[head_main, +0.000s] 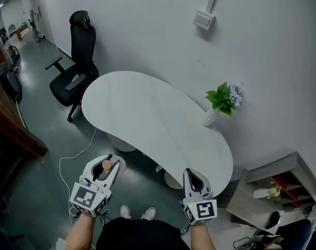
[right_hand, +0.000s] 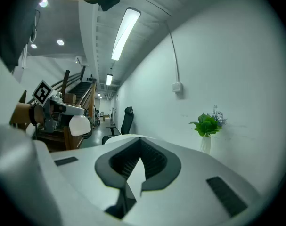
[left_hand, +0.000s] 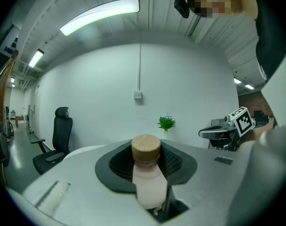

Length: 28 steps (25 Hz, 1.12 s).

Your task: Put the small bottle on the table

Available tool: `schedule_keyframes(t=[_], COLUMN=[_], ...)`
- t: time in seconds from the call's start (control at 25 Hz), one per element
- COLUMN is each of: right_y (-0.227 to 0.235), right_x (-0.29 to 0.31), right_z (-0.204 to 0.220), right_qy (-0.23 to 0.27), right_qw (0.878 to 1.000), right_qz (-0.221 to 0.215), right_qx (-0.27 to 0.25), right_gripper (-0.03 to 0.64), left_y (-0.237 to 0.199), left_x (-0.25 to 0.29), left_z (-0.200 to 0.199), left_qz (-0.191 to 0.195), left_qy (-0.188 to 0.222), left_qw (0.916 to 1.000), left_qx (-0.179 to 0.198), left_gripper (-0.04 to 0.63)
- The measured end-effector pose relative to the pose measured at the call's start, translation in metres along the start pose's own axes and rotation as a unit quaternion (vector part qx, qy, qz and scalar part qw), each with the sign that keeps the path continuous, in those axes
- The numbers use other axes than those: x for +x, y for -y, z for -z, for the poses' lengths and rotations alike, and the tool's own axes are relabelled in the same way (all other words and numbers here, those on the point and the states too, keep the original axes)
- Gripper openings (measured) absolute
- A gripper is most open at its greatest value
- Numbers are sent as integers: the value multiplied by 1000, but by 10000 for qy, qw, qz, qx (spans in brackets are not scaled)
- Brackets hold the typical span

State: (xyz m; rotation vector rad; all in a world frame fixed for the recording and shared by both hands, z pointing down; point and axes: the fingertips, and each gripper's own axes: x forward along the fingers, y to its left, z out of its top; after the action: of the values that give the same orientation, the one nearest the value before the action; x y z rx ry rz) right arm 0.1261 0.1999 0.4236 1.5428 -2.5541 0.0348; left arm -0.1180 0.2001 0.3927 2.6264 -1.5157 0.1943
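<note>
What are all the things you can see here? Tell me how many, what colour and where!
table: one, white, in the middle of the room by the wall
office chair: one, black, at the table's far end
plant: one, green, in a white vase on the table's wall side
wall box: one, white, high on the wall
shelf unit: one, grey, on the floor at the right
cable: one, white, on the floor at the left
small bottle: one, pale pink with a wooden cap, held in the left claw
shoes: two, white, on the floor below
left claw: one, grey, shut on the bottle
right claw: one, grey, shut, empty
</note>
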Motion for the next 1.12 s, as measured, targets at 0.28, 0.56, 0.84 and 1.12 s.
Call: schedule_keyframes(t=[0.28, 0.56, 0.84, 1.12], right_y=[1, 13, 21, 29], right_x=[1, -8, -17, 6], right_z=[13, 22, 32, 35], right_qy=[-93, -79, -151, -252], right_qw=[9997, 9989, 9986, 9989], right_qz=[-150, -312, -418, -269], right_qx=[153, 337, 292, 284], right_gripper=[6, 6, 6, 6], left_y=[1, 5, 6, -12], left_x=[2, 4, 15, 43], left_z=[0, -3, 2, 5], left_qz=[-55, -272, -369, -189], left_qy=[0, 60, 68, 63], left_qw=[10000, 9996, 9993, 9998], left_qx=[13, 34, -22, -25], left_gripper=[112, 112, 112, 112])
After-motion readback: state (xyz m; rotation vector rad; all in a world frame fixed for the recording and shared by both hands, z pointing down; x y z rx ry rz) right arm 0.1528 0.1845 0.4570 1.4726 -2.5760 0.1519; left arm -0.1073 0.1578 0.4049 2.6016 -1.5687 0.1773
